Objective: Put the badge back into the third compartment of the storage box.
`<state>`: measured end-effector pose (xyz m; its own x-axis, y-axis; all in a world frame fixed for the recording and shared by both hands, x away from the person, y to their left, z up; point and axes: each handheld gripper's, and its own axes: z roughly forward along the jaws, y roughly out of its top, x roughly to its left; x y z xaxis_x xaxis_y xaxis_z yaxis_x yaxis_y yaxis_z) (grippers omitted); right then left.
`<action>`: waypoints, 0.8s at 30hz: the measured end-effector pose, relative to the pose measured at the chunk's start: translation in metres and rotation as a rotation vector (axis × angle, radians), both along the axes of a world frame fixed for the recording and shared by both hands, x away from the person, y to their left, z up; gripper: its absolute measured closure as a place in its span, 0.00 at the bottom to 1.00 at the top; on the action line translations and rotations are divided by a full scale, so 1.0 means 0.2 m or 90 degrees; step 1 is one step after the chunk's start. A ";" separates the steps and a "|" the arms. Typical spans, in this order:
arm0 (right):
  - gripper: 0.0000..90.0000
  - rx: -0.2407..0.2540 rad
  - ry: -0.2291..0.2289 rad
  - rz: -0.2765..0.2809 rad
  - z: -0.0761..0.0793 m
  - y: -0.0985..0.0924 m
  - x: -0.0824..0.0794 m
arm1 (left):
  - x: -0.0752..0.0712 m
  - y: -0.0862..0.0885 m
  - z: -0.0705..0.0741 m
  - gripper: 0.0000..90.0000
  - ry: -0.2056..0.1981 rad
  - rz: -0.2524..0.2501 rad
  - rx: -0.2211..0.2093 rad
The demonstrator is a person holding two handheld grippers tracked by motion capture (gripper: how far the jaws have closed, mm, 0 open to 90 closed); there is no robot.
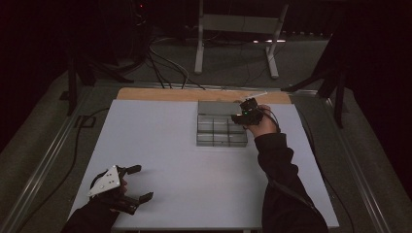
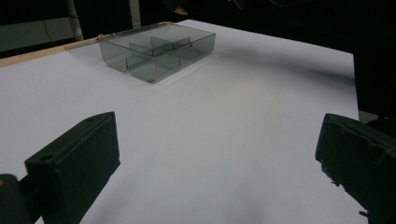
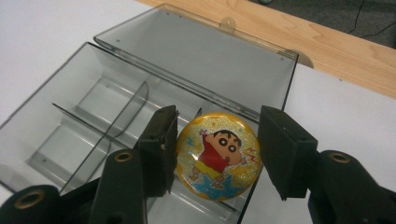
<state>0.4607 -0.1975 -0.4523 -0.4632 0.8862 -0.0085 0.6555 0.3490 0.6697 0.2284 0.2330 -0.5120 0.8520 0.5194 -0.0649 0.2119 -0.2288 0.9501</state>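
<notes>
A clear grey compartment box (image 1: 221, 142) with its lid (image 3: 201, 56) laid open stands at the table's far middle. My right gripper (image 1: 243, 114) hovers over the box's far right corner. It is shut on a round yellow badge (image 3: 205, 135) printed with a cartoon boy, held by its edges above a compartment beside the lid hinge. Whether the badge touches the box floor I cannot tell. Near the front left corner of the table, my left gripper (image 1: 141, 183) rests wide open with nothing between its jaws; it looks across the table at the box (image 2: 154, 70).
The white table top (image 1: 184, 170) has a wooden strip (image 1: 160, 94) along its far edge. Cables and a white metal stand (image 1: 238, 29) lie on the floor beyond. Dividers (image 3: 126, 109) split the box into several compartments.
</notes>
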 end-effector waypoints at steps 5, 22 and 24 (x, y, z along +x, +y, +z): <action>0.53 -0.008 0.009 0.000 -0.03 0.01 0.02 | 0.00 0.00 0.00 0.00 0.000 0.000 0.001; 0.53 -0.045 0.032 0.008 -0.13 0.05 0.07 | 0.00 0.00 0.00 0.00 0.000 0.000 0.001; 0.53 -0.049 0.036 0.014 -0.13 0.05 0.07 | 0.00 0.00 0.00 0.00 0.001 0.000 0.001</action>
<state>0.4755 -0.1881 -0.4788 -0.4848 0.8733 -0.0487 0.6831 0.4128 0.6025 0.2279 0.2332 -0.5122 0.8523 0.5190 -0.0654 0.2134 -0.2309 0.9493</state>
